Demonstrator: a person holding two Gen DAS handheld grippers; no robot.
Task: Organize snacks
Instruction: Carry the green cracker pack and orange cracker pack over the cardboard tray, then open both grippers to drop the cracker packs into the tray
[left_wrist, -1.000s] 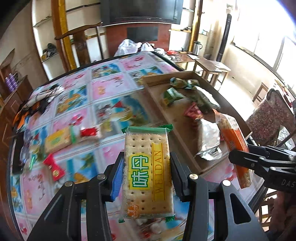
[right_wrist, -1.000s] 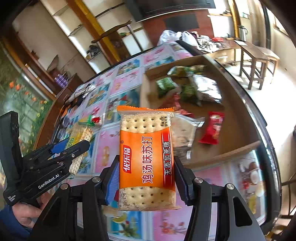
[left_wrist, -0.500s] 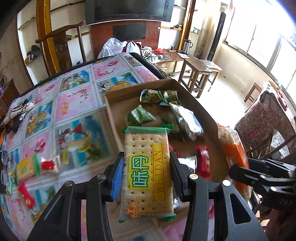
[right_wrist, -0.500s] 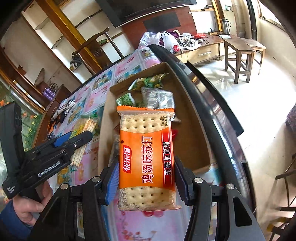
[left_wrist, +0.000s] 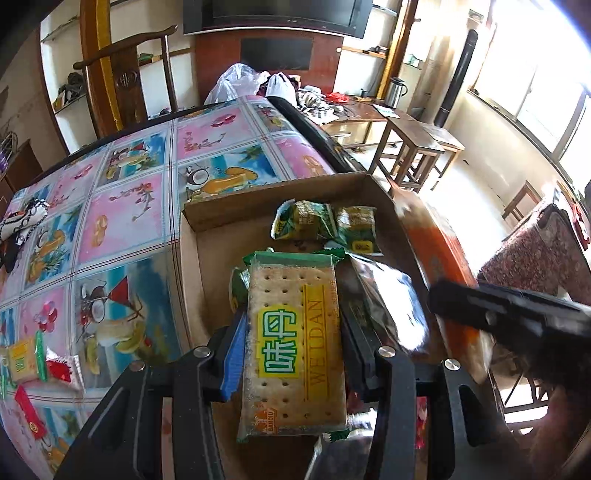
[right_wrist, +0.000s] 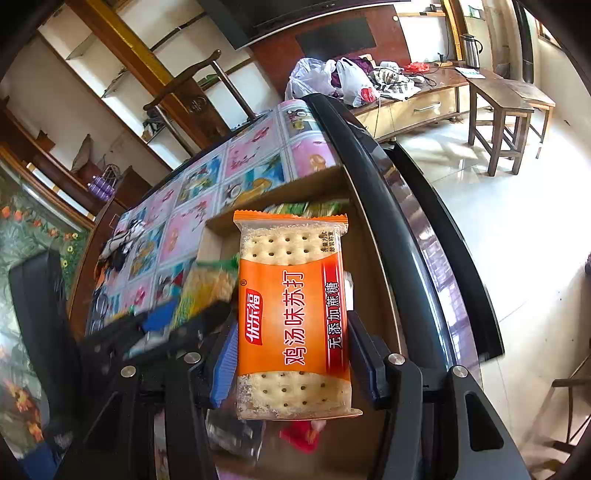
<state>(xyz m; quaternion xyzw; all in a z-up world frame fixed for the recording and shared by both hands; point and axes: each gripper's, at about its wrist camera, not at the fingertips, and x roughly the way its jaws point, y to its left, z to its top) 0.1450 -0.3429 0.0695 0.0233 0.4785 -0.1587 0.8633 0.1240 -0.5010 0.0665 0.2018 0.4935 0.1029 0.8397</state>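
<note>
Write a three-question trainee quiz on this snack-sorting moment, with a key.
1. True or false: the left tool is shut on the green cracker pack.
2. What colour is the pack in the right tool?
3. The cardboard box already holds: A) green snack packets, B) bottles, C) nothing.

Key: 1 true; 2 orange, the orange cracker pack; 3 A.

The cardboard box (left_wrist: 207, 221) sits on the bench (left_wrist: 125, 206) at its right edge. Inside the box, two snack packets (left_wrist: 325, 221) lie near its far wall. Left of the box, more packets (left_wrist: 26, 362) lie on the bench.
</note>
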